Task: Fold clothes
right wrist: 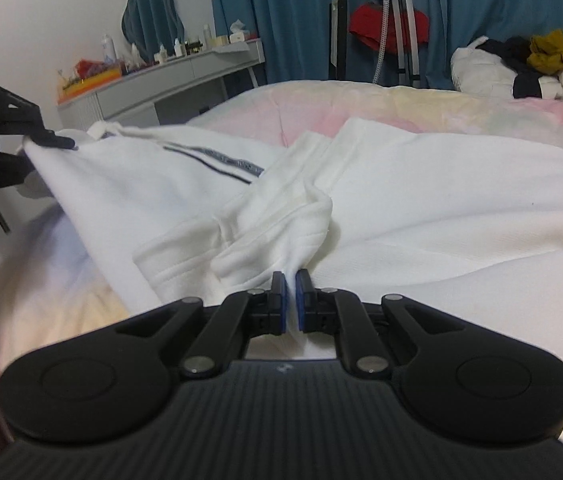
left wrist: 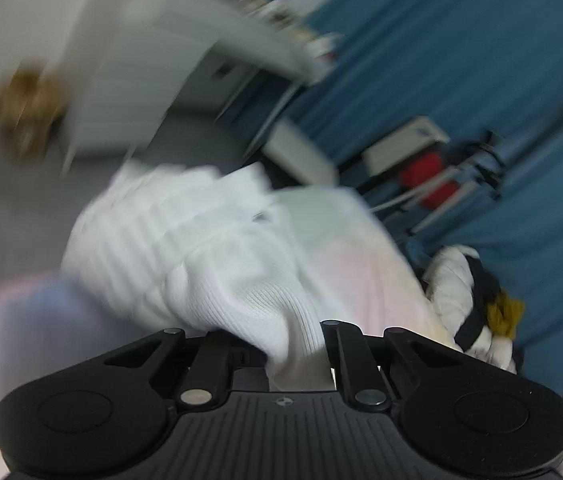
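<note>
A white ribbed garment (right wrist: 421, 192) with a dark stripe lies spread on the bed (right wrist: 401, 100). My right gripper (right wrist: 290, 280) is shut on a bunched fold of it near its front edge. My left gripper (left wrist: 297, 344) is shut on another part of the same garment (left wrist: 201, 248), which hangs in front of the camera; that view is blurred and tilted. The left gripper also shows in the right wrist view (right wrist: 55, 141) at the far left, pinching a corner of the cloth and holding it up off the bed.
A pile of white, black and mustard clothes (right wrist: 521, 64) sits at the bed's far right. A grey dresser (right wrist: 169, 76) with bottles stands at the back left, a tripod with a red cloth (right wrist: 397, 28) by the blue curtain (right wrist: 293, 8).
</note>
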A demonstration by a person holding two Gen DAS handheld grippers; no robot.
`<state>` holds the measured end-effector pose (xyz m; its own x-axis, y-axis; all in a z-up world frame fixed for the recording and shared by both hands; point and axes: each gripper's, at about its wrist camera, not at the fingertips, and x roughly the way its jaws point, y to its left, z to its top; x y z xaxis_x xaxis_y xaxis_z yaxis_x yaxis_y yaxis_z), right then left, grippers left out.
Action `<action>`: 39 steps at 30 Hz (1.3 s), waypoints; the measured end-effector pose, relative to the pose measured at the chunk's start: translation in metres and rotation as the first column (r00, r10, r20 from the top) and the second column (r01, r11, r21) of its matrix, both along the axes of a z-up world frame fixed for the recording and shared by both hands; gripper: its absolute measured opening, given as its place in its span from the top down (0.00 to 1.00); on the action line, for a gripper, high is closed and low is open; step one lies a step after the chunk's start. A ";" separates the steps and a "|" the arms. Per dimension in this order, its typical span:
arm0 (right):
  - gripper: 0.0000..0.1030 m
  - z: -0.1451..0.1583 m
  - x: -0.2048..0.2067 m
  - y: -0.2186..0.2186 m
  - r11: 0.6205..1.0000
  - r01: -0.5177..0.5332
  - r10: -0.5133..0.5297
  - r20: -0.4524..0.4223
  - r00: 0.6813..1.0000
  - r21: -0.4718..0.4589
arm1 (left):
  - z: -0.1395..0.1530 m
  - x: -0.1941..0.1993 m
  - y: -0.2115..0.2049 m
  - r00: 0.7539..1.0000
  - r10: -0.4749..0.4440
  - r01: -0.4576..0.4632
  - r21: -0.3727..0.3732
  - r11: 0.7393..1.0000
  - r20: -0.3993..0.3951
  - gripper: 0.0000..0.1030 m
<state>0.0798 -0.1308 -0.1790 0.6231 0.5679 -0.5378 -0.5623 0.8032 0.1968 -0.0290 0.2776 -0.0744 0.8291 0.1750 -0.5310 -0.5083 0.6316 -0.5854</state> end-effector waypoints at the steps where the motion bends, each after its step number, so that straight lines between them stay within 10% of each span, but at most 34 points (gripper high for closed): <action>1: 0.91 0.002 0.000 -0.003 1.000 0.003 -0.003 -0.009 1.000 0.022 | 0.012 0.003 -0.014 1.000 -0.014 0.013 0.060 0.998 0.017 0.86; 7: 0.91 0.020 0.006 -0.033 0.983 0.069 -0.058 -0.071 0.996 0.171 | 0.072 0.031 -0.119 0.984 -0.143 0.088 0.400 0.912 0.110 0.87; 14: 0.91 0.046 0.015 -0.096 0.915 0.299 -0.289 -0.075 0.954 0.271 | 0.111 0.065 -0.305 0.912 -0.370 0.189 0.622 0.760 0.175 0.86; 24: 0.91 0.019 0.039 -0.232 0.583 0.640 -0.538 -0.353 0.765 0.500 | -0.004 0.105 -0.505 0.812 -0.581 0.394 0.787 0.474 -0.056 0.87; 29: 0.91 0.003 0.036 -0.260 0.474 0.672 -0.522 -0.433 0.735 0.569 | -0.048 0.109 -0.552 0.759 -0.620 0.455 0.842 0.289 -0.198 0.85; 33: 0.91 -0.002 0.046 -0.262 0.481 0.656 -0.473 -0.458 0.752 0.582 | -0.047 0.117 -0.552 0.709 -0.651 0.521 0.823 0.224 -0.271 0.71; 36: 0.91 -0.004 0.052 -0.259 0.503 0.637 -0.436 -0.466 0.770 0.584 | -0.048 0.115 -0.532 0.655 -0.671 0.562 0.817 0.126 -0.347 0.37; 39: 0.89 -0.004 0.052 -0.257 0.503 0.623 -0.413 -0.467 0.782 0.599 | -0.060 0.090 -0.486 0.605 -0.671 0.590 0.807 0.016 -0.429 0.30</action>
